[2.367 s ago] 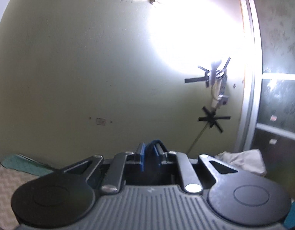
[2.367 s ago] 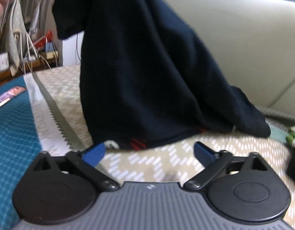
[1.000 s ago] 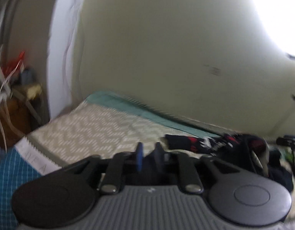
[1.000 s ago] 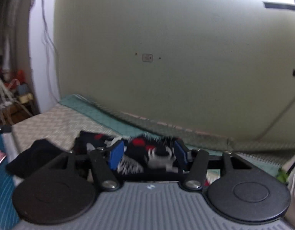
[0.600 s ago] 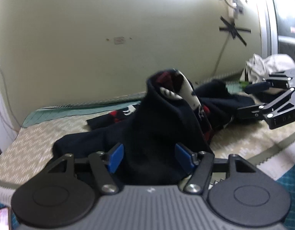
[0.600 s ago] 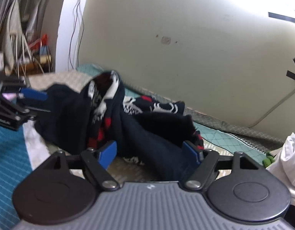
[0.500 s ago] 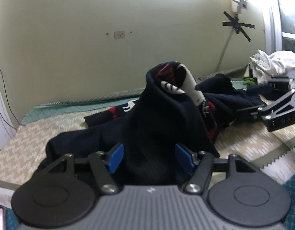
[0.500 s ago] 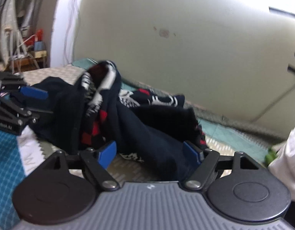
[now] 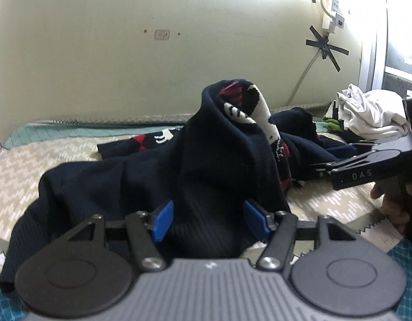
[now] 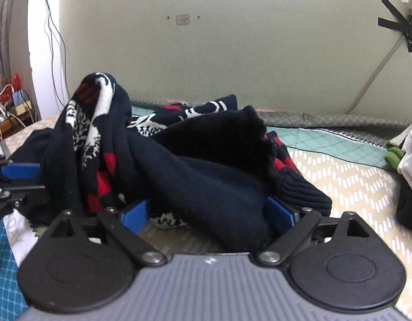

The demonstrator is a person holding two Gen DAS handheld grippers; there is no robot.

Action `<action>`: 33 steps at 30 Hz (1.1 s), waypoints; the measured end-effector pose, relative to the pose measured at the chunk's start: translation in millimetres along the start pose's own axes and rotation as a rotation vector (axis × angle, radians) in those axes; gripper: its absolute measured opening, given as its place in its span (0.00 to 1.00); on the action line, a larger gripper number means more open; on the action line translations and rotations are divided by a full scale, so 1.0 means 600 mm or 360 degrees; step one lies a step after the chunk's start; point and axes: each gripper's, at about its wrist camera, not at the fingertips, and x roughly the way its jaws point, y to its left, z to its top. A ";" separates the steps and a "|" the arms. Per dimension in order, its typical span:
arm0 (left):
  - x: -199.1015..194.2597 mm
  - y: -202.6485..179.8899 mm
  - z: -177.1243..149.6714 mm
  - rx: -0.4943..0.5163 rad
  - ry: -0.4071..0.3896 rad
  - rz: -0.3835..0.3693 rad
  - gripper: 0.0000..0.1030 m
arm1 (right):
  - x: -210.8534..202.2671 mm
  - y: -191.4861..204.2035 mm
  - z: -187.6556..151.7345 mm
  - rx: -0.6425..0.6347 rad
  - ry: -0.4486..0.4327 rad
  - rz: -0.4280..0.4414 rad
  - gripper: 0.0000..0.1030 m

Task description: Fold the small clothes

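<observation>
- left gripper [image 9: 207,220]: jaws apart, just opened, pads off the sweater [image 9: 163,176] bunched between them.
- right gripper [image 10: 206,215]: jaws wide, just been opening; sweater fold lies loose between its fingers.
- sweater heaped on the bedspread [image 10: 345,187] ahead of both.

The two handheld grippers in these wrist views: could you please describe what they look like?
Both match: the left gripper and right gripper each have a ribbed grey body, two round black discs, black linkage arms with silver pivot screws, and blue finger pads. Seen side-on, the right gripper carries white "DAS" lettering. No cables or sleeves show.
</observation>
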 end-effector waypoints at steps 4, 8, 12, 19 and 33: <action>0.002 0.001 -0.001 -0.0032 0.0024 -0.0006 0.58 | 0.002 0.003 -0.005 0.0002 0.0005 -0.0010 0.83; 0.006 0.004 -0.003 -0.0054 0.0051 -0.0018 0.58 | 0.001 0.007 -0.009 -0.0006 0.0009 -0.0027 0.83; 0.010 0.006 -0.004 -0.0062 0.0070 -0.0025 0.58 | 0.002 0.007 -0.010 -0.0011 0.0010 -0.0028 0.84; 0.017 0.006 -0.005 -0.0051 0.0095 -0.0017 0.58 | 0.006 0.000 -0.010 -0.0008 0.0010 -0.0013 0.84; 0.023 0.018 -0.006 -0.0106 0.0120 -0.0042 0.43 | 0.005 0.009 -0.011 0.0016 0.0009 -0.0040 0.84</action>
